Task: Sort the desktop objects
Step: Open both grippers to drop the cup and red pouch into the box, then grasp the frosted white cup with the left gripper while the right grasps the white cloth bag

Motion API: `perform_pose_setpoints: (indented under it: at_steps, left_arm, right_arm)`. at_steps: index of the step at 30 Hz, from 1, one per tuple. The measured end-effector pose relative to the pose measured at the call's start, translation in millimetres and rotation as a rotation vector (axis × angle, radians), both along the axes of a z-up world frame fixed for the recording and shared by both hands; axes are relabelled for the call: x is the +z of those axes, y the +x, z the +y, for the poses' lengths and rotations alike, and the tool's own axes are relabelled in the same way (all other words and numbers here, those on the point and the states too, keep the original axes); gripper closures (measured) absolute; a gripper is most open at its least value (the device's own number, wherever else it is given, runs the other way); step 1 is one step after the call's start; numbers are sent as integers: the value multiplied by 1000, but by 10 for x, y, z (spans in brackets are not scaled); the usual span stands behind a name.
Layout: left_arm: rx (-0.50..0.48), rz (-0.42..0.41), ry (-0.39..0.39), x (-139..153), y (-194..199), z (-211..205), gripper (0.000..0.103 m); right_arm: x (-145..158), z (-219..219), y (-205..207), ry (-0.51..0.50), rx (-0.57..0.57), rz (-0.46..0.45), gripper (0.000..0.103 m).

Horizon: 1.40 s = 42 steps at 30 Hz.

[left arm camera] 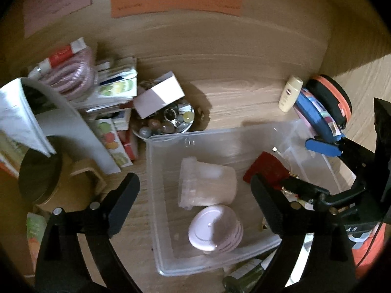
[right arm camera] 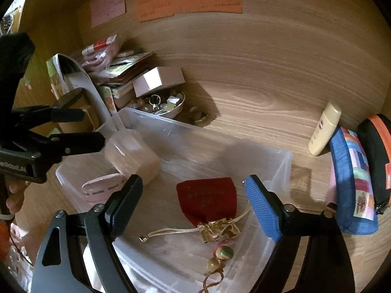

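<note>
A clear plastic bin (left arm camera: 152,166) (right arm camera: 281,161) stands on the wooden desk. Inside it lie a frosted jar (left arm camera: 207,185) (right arm camera: 132,156) on its side, a round pink lidded container (left arm camera: 215,232) (right arm camera: 102,188) and a red velvet pouch (left arm camera: 266,168) (right arm camera: 207,200) with gold cord and beads. My left gripper (left arm camera: 195,180) (right arm camera: 94,128) hangs open above the jar and touches nothing. My right gripper (right arm camera: 193,180) (left arm camera: 310,166), with one blue pad, is open over the pouch, and its pads stand clear of the pouch on both sides.
Behind the bin sit a bowl of beads and trinkets (left arm camera: 171,119) and a pale box (left arm camera: 158,95). Left is a pile of cards and a pink coil (left arm camera: 78,75). Right are a cream bottle (right arm camera: 322,129), a blue pencil case (right arm camera: 352,183) and a black-orange zip case (right arm camera: 376,156).
</note>
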<state>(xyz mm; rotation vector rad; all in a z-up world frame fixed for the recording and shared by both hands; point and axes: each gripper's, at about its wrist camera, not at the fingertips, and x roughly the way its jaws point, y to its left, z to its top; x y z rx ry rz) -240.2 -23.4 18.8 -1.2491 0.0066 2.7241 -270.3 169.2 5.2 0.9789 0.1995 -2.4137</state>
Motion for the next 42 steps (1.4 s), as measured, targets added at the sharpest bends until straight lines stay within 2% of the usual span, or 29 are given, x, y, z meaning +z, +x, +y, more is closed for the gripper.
perform_pose_setpoints:
  at_steps: [6, 15, 23, 34, 42]
  left_arm:
    - [14, 23, 15, 100, 184, -56, 9]
    - [55, 72, 13, 234, 510, -146, 6]
    - [67, 72, 74, 271, 811, -226, 5]
    - [79, 60, 111, 109, 1272, -213, 4]
    - [86, 49, 124, -75, 1478, -115, 4]
  right_arm:
    - [166, 49, 156, 8, -33, 28, 18]
    - [426, 180, 526, -25, -88, 93, 4]
    - [575, 252, 882, -16, -128, 142, 0]
    - [531, 298, 1288, 10, -147, 146, 0]
    - [490, 275, 1614, 79, -165, 192, 0]
